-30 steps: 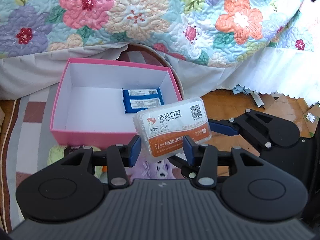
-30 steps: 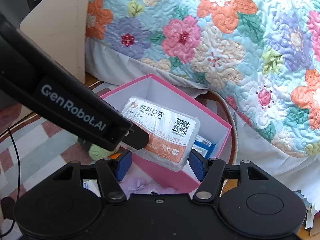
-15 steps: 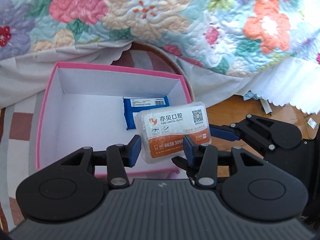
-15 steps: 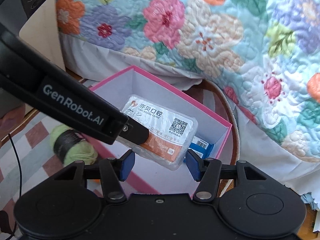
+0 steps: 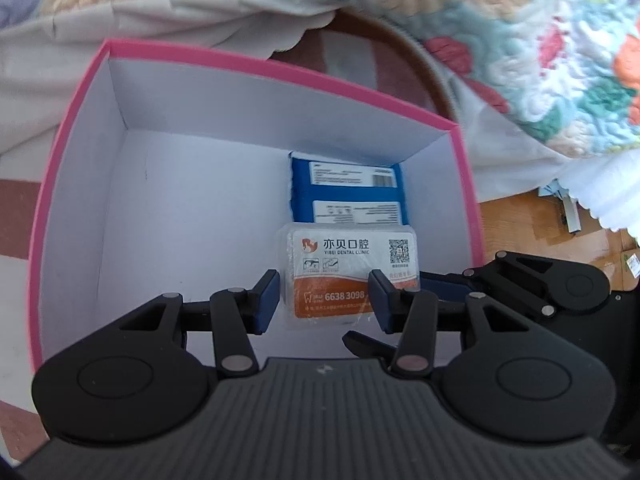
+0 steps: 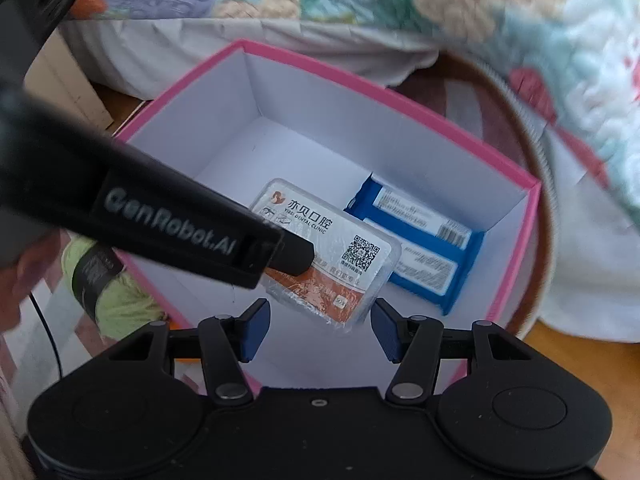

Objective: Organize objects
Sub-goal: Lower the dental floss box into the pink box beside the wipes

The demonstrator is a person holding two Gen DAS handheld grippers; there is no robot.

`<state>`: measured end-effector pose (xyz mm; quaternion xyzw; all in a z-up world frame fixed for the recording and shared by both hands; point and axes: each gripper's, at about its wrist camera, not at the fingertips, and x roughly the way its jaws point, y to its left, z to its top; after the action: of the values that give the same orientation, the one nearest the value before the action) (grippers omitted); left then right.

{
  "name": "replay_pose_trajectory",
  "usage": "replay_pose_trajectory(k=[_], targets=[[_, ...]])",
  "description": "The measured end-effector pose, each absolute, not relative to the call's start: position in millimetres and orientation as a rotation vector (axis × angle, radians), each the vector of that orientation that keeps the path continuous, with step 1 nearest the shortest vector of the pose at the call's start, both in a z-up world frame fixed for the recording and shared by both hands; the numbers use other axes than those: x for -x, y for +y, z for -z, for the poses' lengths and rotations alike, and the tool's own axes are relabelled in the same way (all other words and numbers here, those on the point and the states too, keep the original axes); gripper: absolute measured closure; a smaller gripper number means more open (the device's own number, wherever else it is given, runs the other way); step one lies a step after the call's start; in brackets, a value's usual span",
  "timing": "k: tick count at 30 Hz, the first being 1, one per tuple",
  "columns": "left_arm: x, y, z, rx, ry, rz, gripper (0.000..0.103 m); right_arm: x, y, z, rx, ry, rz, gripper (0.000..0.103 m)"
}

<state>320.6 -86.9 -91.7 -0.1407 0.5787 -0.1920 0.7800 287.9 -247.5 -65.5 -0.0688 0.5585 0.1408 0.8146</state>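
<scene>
I see clear-wrapped tissue pack (image 5: pixel 347 276), white-and-orange label with QR code, face up, tilted, low inside pink box (image 5: pixel 64 148). Blue pack (image 5: pixel 347 196) with two white labels lies flat on box floor by far right corner, just behind it.

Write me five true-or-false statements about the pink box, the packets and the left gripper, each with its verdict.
1. The left gripper holds the dental clinic packet over the pink box. True.
2. The pink box holds nothing. False: a blue packet lies inside it.
3. The dental clinic packet's label shows a QR code. True.
4. In the left wrist view, the blue packet lies against the box's left wall. False: it lies near the far right corner.
5. A floral quilt hangs behind the box. True.
</scene>
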Motion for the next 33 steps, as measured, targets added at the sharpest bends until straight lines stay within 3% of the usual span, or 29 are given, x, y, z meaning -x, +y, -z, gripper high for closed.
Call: replay_pose_trajectory(k=[16,23,29,33], targets=[[-327.7,-78.6,127.6,0.367,1.265,0.363,0.062,-313.1,-248.0,99.4,0.100,1.305,-0.274,0.052],[-326.4,-82.0,136.3,0.368,1.286,0.339,0.076,-314.4,-247.3,112.9,0.110,1.343,-0.252,0.053],[-324.5,-86.3,142.1,0.393,1.297,0.332,0.077,-306.9,-246.2,103.3,0.165,1.309,-0.232,0.051],[-321.5,-92.4,143.5,0.404,1.293,0.316,0.081,-300.7,-250.4,99.4,0.195,1.285,-0.219,0.066]])
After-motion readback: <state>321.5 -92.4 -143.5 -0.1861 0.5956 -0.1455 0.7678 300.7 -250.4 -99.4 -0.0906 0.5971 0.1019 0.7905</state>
